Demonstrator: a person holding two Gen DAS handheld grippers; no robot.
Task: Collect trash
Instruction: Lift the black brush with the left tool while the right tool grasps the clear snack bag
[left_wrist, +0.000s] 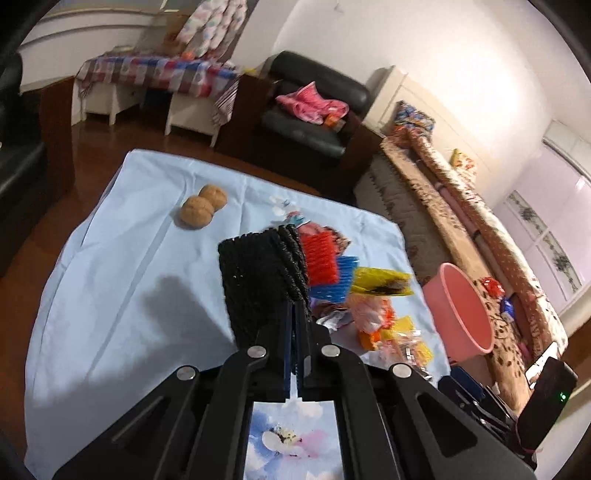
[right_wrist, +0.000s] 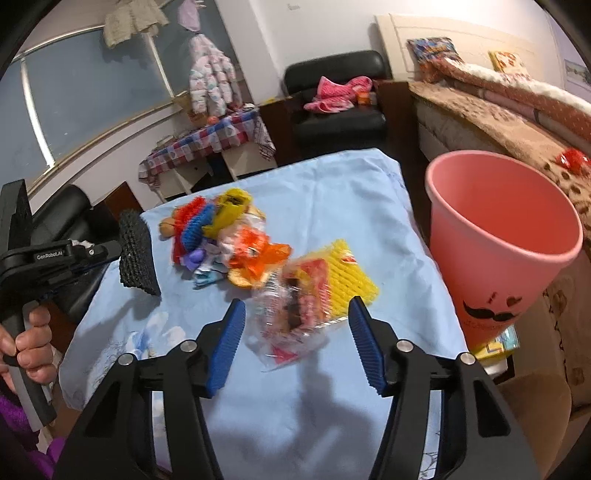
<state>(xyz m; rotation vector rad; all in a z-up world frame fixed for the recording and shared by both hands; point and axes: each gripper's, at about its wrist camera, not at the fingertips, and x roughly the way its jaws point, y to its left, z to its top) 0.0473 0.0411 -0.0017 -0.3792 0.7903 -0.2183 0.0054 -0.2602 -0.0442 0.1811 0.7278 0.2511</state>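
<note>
My left gripper (left_wrist: 295, 310) is shut on a black foam net (left_wrist: 262, 280) and holds it above the light blue cloth (left_wrist: 122, 280). The right wrist view shows the same black net (right_wrist: 138, 254) hanging from the left gripper (right_wrist: 117, 251) at the table's left edge. My right gripper (right_wrist: 296, 306) is open, hovering over a clear plastic wrapper (right_wrist: 291, 317) that lies between its blue pads (right_wrist: 229, 339) without touching them. Behind the wrapper lie a yellow foam net (right_wrist: 351, 273) and a pile of colourful wrappers and nets (right_wrist: 221, 236). The pink bin (right_wrist: 498, 229) stands at the right.
Two brown round nuts (left_wrist: 203, 208) rest on the cloth's far left part. A person's hand (right_wrist: 26, 339) grips the left tool's handle. A bed (left_wrist: 461, 206) runs along the right, and a black armchair (left_wrist: 314, 122) stands behind the table.
</note>
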